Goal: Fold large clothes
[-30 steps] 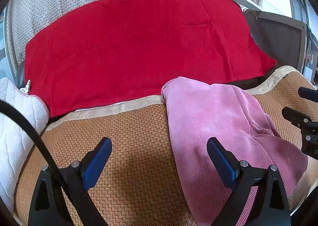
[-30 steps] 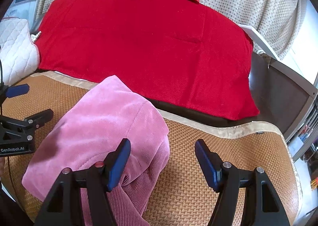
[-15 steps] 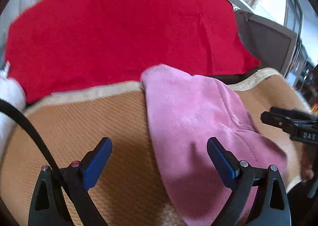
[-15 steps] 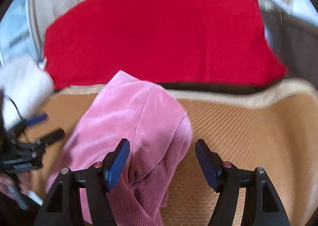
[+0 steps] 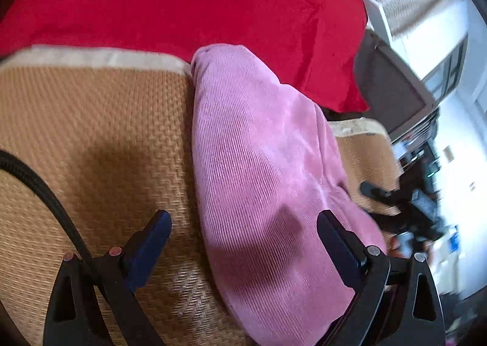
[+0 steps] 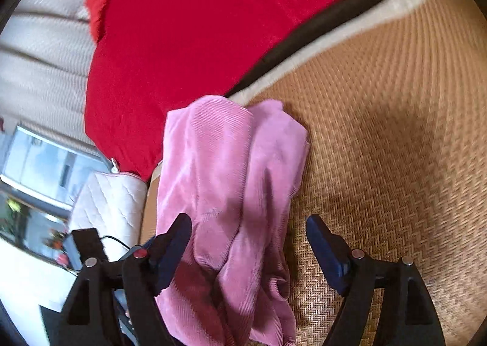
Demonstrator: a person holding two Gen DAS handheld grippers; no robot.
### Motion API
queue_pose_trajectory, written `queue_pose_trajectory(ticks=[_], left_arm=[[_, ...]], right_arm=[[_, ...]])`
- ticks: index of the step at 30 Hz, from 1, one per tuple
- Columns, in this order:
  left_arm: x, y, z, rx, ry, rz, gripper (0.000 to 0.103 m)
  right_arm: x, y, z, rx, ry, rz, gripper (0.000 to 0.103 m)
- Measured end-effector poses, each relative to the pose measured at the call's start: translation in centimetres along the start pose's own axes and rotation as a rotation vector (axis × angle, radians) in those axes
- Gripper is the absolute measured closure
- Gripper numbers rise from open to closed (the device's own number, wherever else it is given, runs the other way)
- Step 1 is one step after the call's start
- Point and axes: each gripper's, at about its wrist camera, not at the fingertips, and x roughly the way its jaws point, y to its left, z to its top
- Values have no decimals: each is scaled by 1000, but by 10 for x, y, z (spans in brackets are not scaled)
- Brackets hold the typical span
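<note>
the pink corduroy garment [image 5: 268,181] [image 6: 231,193] is being shown lying folded on the woven mat [image 5: 97,139] [image 6: 380,133], its far end touching the red blanket [image 5: 188,2] [image 6: 194,26]; both the left gripper [image 5: 243,242] and right gripper [image 6: 248,242] are being held wide apart, gripping nothing

Both pictures are bright, lit by daylight. In the left wrist view the window [image 5: 447,72] at the right edge is overexposed and almost white. In the right wrist view a second window [image 6: 45,163] at the left edge is also pale and washed out.

Soft dark shadows lie on the woven mat [image 5: 91,139] and on the near part of the pink garment [image 5: 258,169].

Motion blur is strong: the mat weave is smeared, and the red blanket [image 6: 188,26] has no sharp texture. The fisheye lens bends all lines near the black round border.
</note>
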Motion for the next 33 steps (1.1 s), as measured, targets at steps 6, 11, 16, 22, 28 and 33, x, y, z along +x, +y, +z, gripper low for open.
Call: queue_pose_trajectory(ticks=[6,11,16,22,28,33], left_arm=[[4,13,6,-92,8,-118,7],[13,17,9,-115,48,-198,7],[29,20,11,-154,81,-240,7],[34,17,13,-152,49,-254,7],[28,9,15,-85,-8,-218,44],[16,3,17,-55,-50,-234,49]], right_arm=[[25,-9,2,32,61,58,22],[46,-7,4,23,103,80,22],[60,-1,9,10,104,137,17],[72,11,10,-31,99,131,18],[72,24,4,-85,76,78,41],[65,44,1,-128,34,93,48]])
